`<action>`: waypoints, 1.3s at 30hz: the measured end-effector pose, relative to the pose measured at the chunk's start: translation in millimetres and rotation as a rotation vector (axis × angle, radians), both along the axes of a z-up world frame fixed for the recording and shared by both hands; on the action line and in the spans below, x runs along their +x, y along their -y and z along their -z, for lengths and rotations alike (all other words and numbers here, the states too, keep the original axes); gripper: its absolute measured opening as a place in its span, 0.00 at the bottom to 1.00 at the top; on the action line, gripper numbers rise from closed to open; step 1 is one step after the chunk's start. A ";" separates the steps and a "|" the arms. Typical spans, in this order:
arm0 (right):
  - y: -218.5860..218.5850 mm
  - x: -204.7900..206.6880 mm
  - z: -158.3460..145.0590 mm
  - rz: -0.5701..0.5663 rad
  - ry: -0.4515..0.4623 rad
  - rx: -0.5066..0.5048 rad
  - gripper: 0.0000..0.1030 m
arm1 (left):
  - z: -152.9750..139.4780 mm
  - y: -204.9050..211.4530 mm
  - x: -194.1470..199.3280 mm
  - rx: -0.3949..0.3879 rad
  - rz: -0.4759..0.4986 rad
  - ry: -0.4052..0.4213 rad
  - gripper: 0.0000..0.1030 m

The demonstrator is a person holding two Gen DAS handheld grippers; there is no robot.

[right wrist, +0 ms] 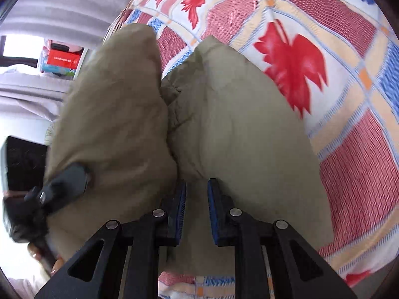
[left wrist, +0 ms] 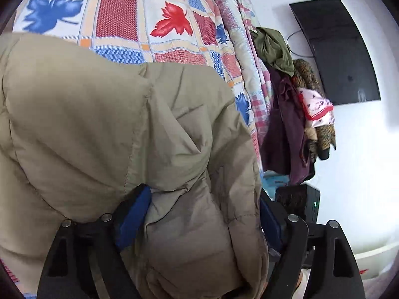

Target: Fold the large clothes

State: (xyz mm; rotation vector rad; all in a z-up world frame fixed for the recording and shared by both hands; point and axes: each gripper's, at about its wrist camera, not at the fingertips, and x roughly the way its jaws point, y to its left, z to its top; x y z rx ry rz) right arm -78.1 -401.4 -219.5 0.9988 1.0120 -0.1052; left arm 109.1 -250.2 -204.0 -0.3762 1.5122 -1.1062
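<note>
A khaki padded jacket [left wrist: 104,129] lies bunched on the leaf-patterned bedspread [left wrist: 119,17]. My left gripper [left wrist: 202,209] stands wide open, and a thick fold of the jacket bulges up between its blue pads [left wrist: 134,211]. In the right wrist view the jacket [right wrist: 239,124] shows as two puffy lobes with a crease between them. My right gripper [right wrist: 197,209] is nearly shut, with a thin fold of jacket pinched between its pads. One black finger of the left gripper [right wrist: 67,179] rests on the left lobe, and a person's hand shows below it.
The bedspread [right wrist: 324,62] stretches past the jacket. Several garments [left wrist: 291,114] hang in a heap beside the bed, under a black wall screen [left wrist: 336,49]. A black device with a green light [left wrist: 299,199] sits near the right finger. Stacked boxes [right wrist: 62,59] stand at the far left.
</note>
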 end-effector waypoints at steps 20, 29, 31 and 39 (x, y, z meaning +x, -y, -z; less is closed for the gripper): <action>-105.1 -14.8 -71.4 -0.165 0.008 -0.358 0.82 | -72.7 -39.8 20.4 0.146 -0.133 0.354 0.80; -44.3 -36.0 -59.7 0.028 0.017 -0.190 0.26 | -25.1 -114.6 64.4 0.431 -0.296 0.446 0.80; -39.6 -37.4 -59.4 0.039 0.028 -0.192 0.15 | -16.1 -107.3 61.9 0.437 -0.297 0.452 0.80; -24.5 -63.6 -46.1 0.117 -0.079 -0.280 0.12 | -13.9 -20.5 34.9 0.444 -0.178 0.572 0.80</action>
